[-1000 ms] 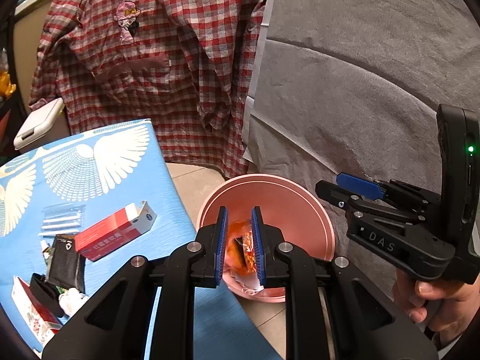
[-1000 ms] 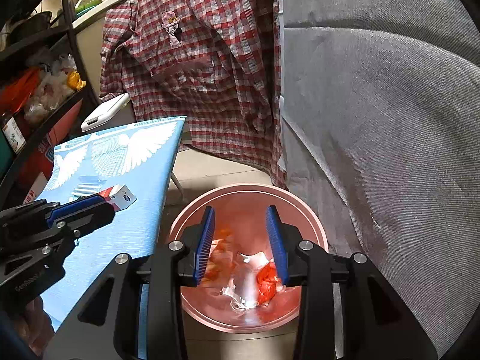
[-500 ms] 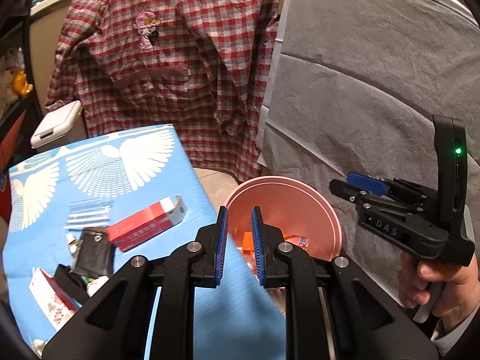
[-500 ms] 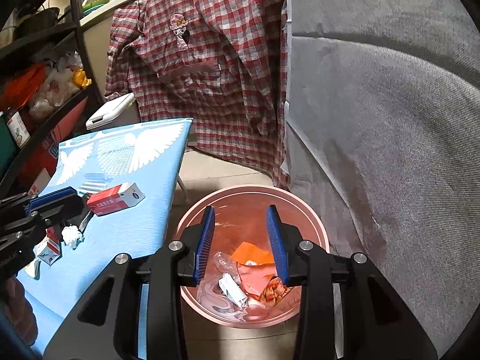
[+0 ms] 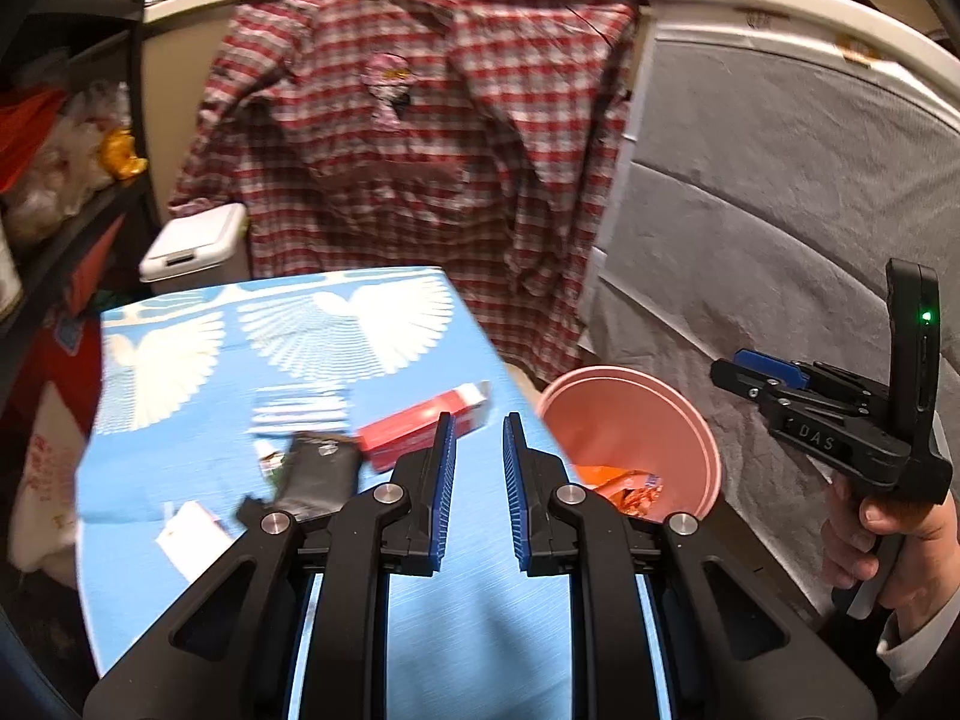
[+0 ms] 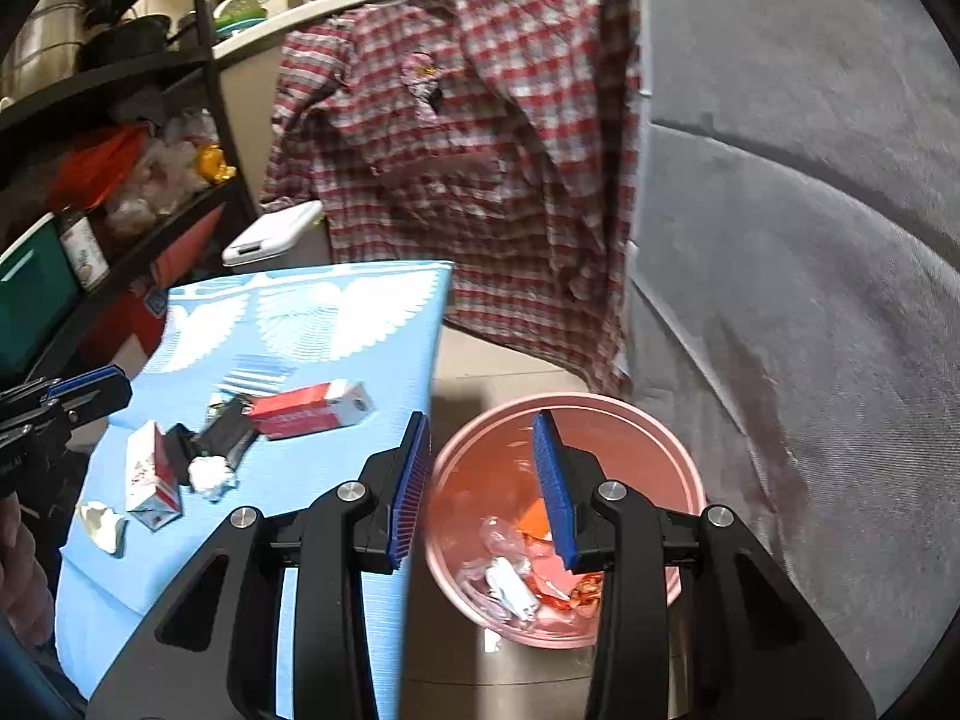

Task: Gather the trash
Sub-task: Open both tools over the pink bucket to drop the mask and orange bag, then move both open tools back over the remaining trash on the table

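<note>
Hovering over the blue tabletop (image 5: 180, 480), left tongs (image 5: 478, 456) stand narrowly parted, nothing between the pads. Right tongs (image 6: 483, 468) gape wider, empty, above the pink bin (image 6: 672, 450) beside the tabletop's edge. Wrappers (image 6: 528, 576) lie in the bin's bottom. On the tabletop: red-white box (image 6: 309, 408), black pouch (image 5: 315, 474), crumpled tissue (image 6: 210, 471), small carton (image 6: 150, 477).
</note>
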Motion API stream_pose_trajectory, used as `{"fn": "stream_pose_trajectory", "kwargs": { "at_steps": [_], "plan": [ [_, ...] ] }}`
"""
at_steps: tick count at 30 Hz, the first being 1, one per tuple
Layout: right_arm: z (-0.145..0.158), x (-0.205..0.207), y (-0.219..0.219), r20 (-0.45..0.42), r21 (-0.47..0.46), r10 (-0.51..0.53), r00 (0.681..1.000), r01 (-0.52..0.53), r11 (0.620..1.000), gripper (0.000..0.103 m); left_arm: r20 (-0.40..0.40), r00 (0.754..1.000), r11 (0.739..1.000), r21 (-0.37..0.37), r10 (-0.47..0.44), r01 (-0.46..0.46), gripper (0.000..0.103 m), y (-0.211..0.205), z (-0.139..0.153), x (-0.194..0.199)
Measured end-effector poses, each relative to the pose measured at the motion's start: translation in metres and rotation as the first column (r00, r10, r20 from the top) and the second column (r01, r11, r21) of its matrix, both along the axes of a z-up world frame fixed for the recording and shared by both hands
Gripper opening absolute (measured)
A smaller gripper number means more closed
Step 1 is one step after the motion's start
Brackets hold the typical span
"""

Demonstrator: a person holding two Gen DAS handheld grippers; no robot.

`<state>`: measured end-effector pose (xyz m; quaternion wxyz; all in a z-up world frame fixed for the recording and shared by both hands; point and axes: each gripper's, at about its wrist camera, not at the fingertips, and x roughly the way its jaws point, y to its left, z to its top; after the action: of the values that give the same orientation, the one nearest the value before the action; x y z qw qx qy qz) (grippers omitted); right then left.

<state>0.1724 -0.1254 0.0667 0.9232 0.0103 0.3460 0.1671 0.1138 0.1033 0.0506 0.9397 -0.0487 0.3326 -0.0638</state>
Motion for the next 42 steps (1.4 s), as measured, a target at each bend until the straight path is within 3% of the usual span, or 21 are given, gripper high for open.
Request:
{"fn": "stream_pose_trajectory", "kwargs": {
  "at_steps": [11, 20, 31, 32, 36, 39, 42],
  "plan": [
    [0.005, -0.016, 0.059, 0.017, 0.007, 0.114, 0.993, -0.114, 0.993, 0.033, -0.007, 0.991, 0.991, -0.005, 0.135, -0.135, 0.017, 0.084, -0.005, -0.042],
    [-0.008, -0.021, 0.118, -0.01, 0.017, 0.226, 0.974, -0.225, 0.974, 0.03, -0.046, 0.977, 0.978, -0.008, 0.208, -0.208, 0.017, 0.14, -0.02, -0.075],
    [-0.049, -0.018, 0.18, -0.049, -0.009, 0.341, 0.939, -0.342, 0.94, 0.03, -0.183, 0.961, 0.979, 0.025, 0.205, -0.204, 0.017, 0.176, -0.06, -0.09],
    [-0.052, -0.016, 0.183, -0.055, -0.009, 0.345, 0.937, -0.346, 0.938, 0.03, -0.2, 0.959, 0.979, 0.022, 0.202, -0.202, 0.018, 0.178, -0.066, -0.089],
    [-0.066, -0.009, 0.197, -0.087, -0.006, 0.366, 0.927, -0.367, 0.93, 0.034, -0.246, 0.953, 0.984, 0.036, 0.176, -0.172, 0.043, 0.178, -0.081, -0.084],
    [-0.074, -0.006, 0.205, -0.107, -0.002, 0.379, 0.919, -0.381, 0.924, 0.039, -0.283, 0.947, 0.988, 0.046, 0.152, -0.145, 0.051, 0.176, -0.091, -0.08],
    [-0.084, -0.004, 0.214, -0.129, -0.007, 0.392, 0.911, -0.396, 0.918, 0.044, -0.311, 0.939, 0.989, 0.063, 0.15, -0.137, 0.051, 0.177, -0.1, -0.079]
  ]
}}
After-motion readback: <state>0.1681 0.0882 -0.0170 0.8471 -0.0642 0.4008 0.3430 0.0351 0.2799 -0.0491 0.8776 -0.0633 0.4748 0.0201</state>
